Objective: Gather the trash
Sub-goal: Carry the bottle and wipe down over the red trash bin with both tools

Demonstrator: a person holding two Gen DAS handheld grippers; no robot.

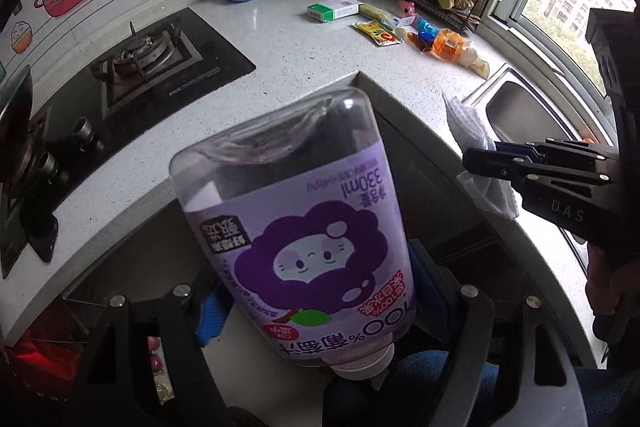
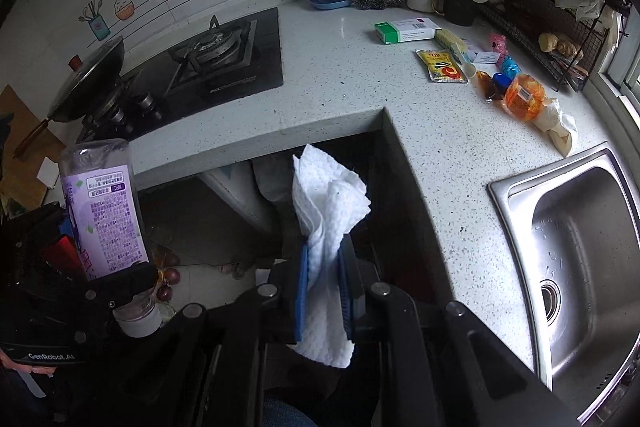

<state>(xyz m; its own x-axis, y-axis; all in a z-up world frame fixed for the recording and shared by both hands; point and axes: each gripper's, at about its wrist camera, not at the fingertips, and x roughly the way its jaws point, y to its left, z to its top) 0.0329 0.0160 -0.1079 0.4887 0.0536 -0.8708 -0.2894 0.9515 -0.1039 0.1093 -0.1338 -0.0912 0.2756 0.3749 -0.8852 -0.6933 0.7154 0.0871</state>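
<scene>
Left gripper (image 1: 316, 303) clamped across the body of an empty grape juice bottle (image 1: 296, 227), cap toward the camera, carried over the gap in front of the speckled countertop (image 1: 304, 67). Likely light, thin-walled and slick; a mid-label grip suits, squeeze gently. Right gripper (image 2: 324, 267) nearly closed, pinching a crumpled paper towel (image 2: 326, 211): soft, weightless, any fold holds. Further back: sauce packet (image 2: 442, 66), wrappers near the sink (image 2: 520, 183).

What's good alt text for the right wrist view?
The right tongs pinch a crumpled white paper towel beyond the edge of a speckled countertop. At left, the left tongs hold an empty purple-labelled bottle; a steel sink is at right.
</scene>
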